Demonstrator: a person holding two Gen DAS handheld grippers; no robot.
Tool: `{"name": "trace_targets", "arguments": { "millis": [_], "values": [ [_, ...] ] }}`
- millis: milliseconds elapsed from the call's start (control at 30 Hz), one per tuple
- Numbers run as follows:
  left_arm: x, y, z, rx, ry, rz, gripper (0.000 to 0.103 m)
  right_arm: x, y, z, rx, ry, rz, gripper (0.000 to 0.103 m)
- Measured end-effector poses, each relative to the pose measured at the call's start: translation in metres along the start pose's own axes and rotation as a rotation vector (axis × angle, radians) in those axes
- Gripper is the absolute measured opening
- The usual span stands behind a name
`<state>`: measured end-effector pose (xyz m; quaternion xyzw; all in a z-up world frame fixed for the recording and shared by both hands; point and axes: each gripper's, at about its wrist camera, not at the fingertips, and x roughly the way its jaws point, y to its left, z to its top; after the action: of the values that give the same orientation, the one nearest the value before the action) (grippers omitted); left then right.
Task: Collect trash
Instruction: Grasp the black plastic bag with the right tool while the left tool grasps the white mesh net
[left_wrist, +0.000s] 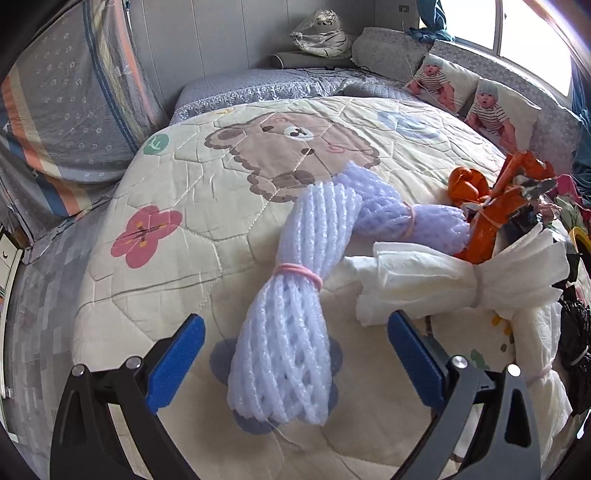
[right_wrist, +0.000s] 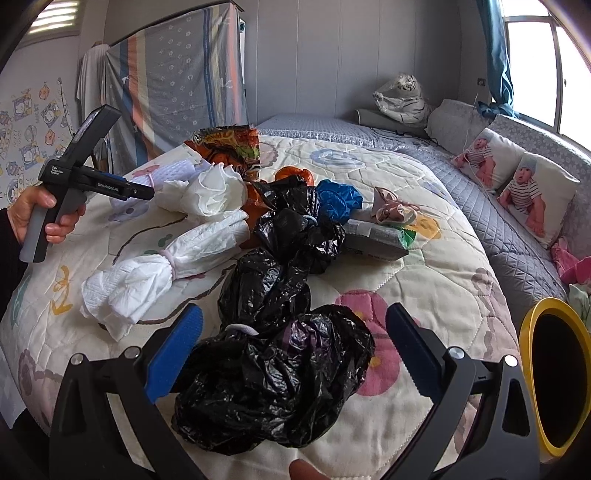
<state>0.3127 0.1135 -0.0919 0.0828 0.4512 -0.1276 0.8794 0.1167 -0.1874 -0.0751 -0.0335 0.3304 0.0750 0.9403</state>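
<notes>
So, right claw (right_wrist: 293, 354): spread wide around the nearest black bag (right_wrist: 273, 384), lined up to pinch
Left claw (left_wrist: 295, 362): open too, straddling the foam net bundle (left_wrist: 286, 328)
Bin (right_wrist: 532, 369): 3 o'clock, handy for dropping
More trash: tissue wad (right_wrist: 147, 273) at 11 o'clock on the quilt (right_wrist: 443, 258)

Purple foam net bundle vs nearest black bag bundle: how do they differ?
The purple foam net bundle is pale, ribbed mesh; the black bag bundle is glossy crumpled plastic. The net has a pink band, the bag a white one. The net sits before the left gripper, the bag before the right gripper. Both grippers are open.
</notes>
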Motion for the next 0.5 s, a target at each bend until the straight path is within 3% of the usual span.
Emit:
{"name": "trace_targets", "arguments": {
  "millis": [300,400,500],
  "values": [
    [0.017,-0.002,0.004,0.015,0.015,-0.027,0.084,0.023,0.002,0.003,-0.008,0.073,-0.008,0.095],
    [0.022,-0.002,0.005,-0.004,0.031,-0.053,0.074,0.033,0.004,0.006,-0.010,0.118,0.007,0.094],
    [0.027,-0.007,0.003,0.008,0.039,-0.034,0.053,0.035,0.008,0.007,-0.017,0.143,0.009,0.078]
  ]
}}
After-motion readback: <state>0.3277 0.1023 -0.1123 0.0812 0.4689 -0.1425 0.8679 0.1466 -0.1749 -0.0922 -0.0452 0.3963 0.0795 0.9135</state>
